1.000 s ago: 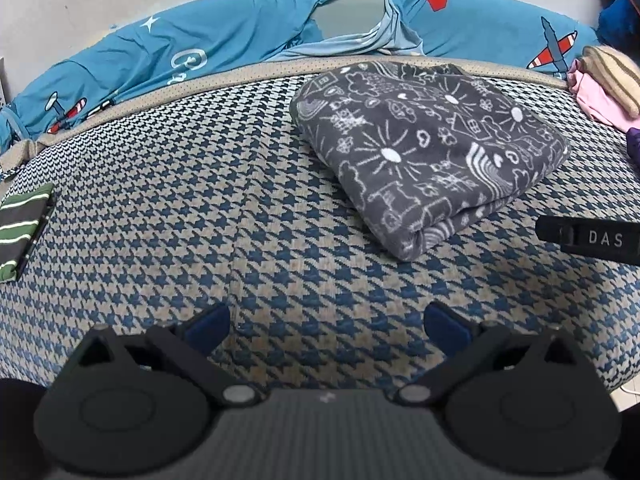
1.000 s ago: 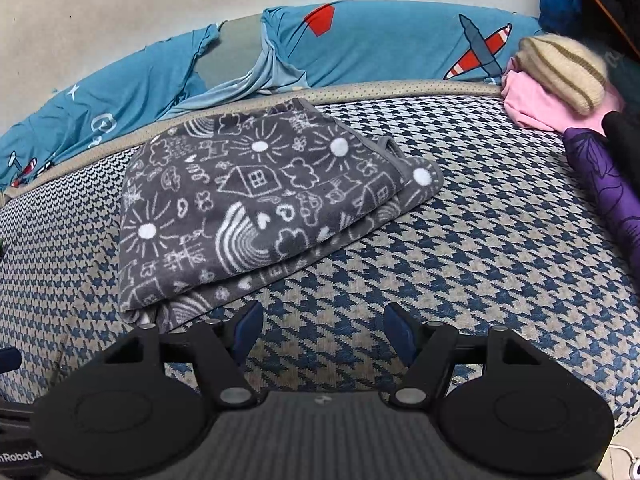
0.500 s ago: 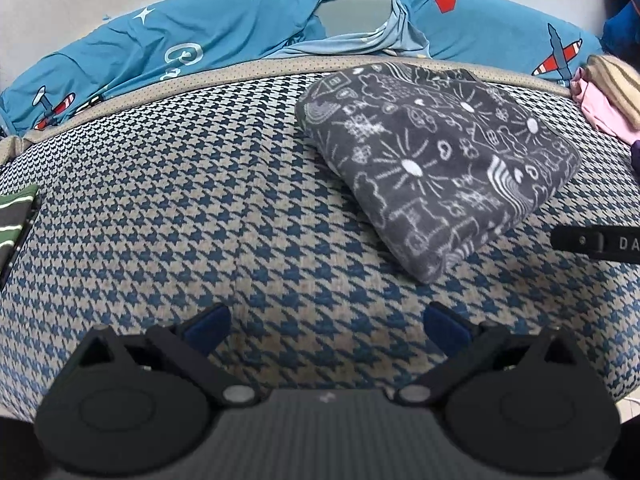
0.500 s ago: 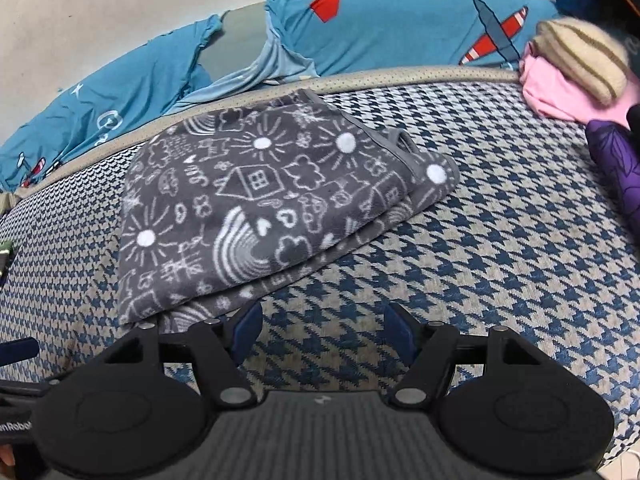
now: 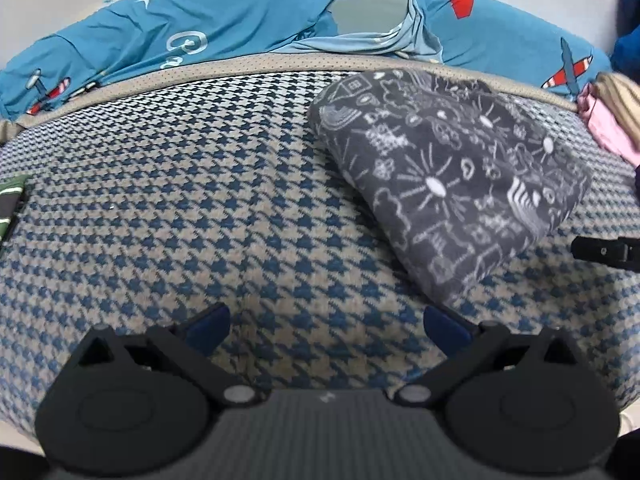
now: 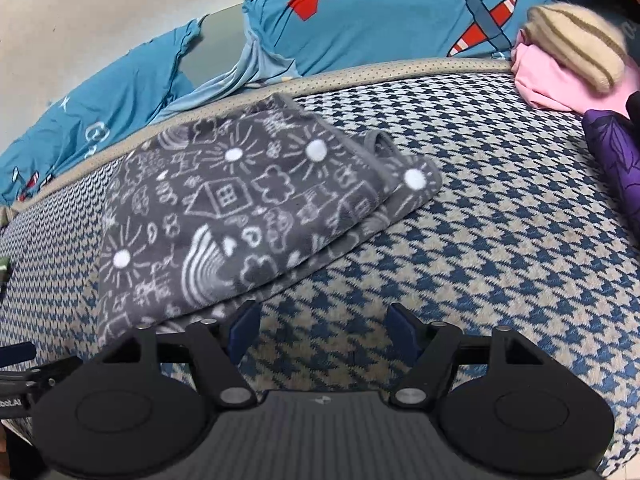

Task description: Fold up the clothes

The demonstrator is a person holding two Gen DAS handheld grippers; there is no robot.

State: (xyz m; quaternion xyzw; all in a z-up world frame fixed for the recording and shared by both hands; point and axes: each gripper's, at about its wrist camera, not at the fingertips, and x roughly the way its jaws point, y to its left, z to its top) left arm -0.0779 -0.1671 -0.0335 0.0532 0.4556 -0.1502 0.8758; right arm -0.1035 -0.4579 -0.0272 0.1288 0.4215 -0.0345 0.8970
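The folded garment lies on the cushion, towards its back edge. It is soft grey fleece with a slightly fuzzy nap, printed all over with white line doodles: suns, clouds, hearts, a little house and a rainbow. It is folded into a thick, rounded slab of several layers; a stitched hem and a lower layer peek out along its right edge in the right wrist view. In the left wrist view the garment sits right of centre, its near corner bulging into a plump fold.

The cushion is a coarse woven fabric in a blue and beige houndstooth check, with a plain beige perforated band along the back. Behind it lies smooth blue bedding printed with red and white aeroplanes.

The left gripper hovers over bare cushion, fingers wide apart and holding nothing. The right gripper is likewise spread and empty, its left finger just at the garment's near edge; contact cannot be judged.

At the far right sit a pink cloth, a fuzzy cream striped knit on top of it, and a glossy purple fabric.
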